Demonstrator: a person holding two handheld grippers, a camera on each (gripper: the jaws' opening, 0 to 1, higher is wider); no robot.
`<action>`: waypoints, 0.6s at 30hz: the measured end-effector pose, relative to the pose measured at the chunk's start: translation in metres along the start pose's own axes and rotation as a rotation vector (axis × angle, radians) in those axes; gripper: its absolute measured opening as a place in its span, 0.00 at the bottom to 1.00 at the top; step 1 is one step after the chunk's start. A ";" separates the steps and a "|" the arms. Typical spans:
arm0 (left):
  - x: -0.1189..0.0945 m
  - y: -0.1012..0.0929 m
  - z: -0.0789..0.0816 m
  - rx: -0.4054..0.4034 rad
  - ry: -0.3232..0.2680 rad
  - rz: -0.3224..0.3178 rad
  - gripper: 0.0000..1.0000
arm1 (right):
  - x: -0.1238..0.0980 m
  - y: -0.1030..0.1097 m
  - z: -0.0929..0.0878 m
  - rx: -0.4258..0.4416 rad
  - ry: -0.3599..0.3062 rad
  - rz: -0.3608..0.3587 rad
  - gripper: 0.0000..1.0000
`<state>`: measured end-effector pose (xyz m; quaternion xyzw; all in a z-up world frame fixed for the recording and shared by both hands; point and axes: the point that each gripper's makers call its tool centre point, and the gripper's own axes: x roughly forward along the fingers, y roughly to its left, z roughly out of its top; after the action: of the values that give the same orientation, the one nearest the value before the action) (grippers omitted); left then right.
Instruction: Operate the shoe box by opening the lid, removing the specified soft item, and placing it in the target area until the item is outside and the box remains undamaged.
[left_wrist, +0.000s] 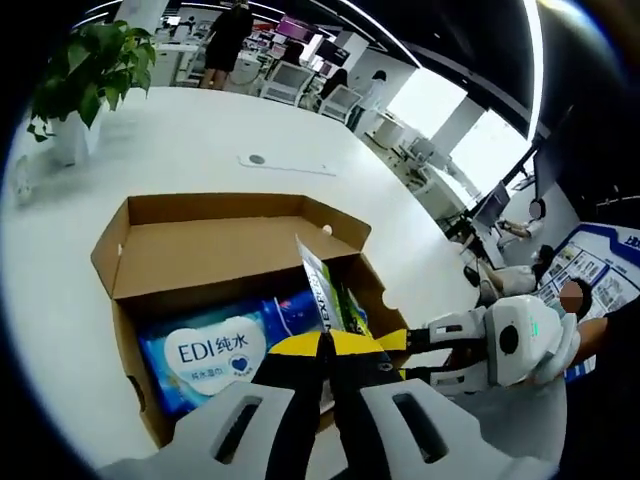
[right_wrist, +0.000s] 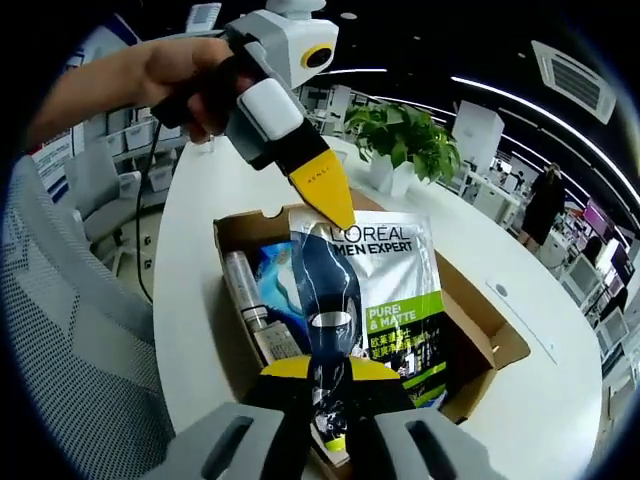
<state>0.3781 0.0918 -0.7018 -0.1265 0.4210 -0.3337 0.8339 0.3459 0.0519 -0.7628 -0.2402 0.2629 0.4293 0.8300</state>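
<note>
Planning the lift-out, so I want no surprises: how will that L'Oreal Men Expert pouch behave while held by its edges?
Probably floppy: the L'Oreal pouch is a thin flat sachet, seen edge-on in the left gripper view. Likely light, since the left gripper pinches only its top edge. Its glossy film may slip, though the right gripper grips the lower edge above the shoe box.

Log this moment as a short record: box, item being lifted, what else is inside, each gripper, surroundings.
box: cardboard shoe box, lid open, on white table
item: L'Oreal Men Expert pouch, upright above the box
inside: blue EDI wipes pack; a tube along one wall
left gripper: pinching the pouch's top edge
right gripper: jaws closed on the pouch's lower part
surroundings: potted plant
</note>
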 end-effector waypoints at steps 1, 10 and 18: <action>0.000 -0.001 0.000 0.004 -0.001 0.000 0.00 | -0.001 0.000 0.000 -0.002 0.000 0.002 0.01; -0.011 -0.013 0.011 0.035 -0.045 -0.014 0.00 | -0.013 0.002 0.012 0.004 -0.031 0.021 0.00; -0.026 -0.020 0.016 0.044 -0.080 -0.022 0.00 | -0.023 0.001 0.023 0.001 -0.067 0.019 0.00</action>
<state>0.3710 0.0924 -0.6659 -0.1260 0.3787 -0.3465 0.8489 0.3388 0.0537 -0.7312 -0.2227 0.2375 0.4448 0.8344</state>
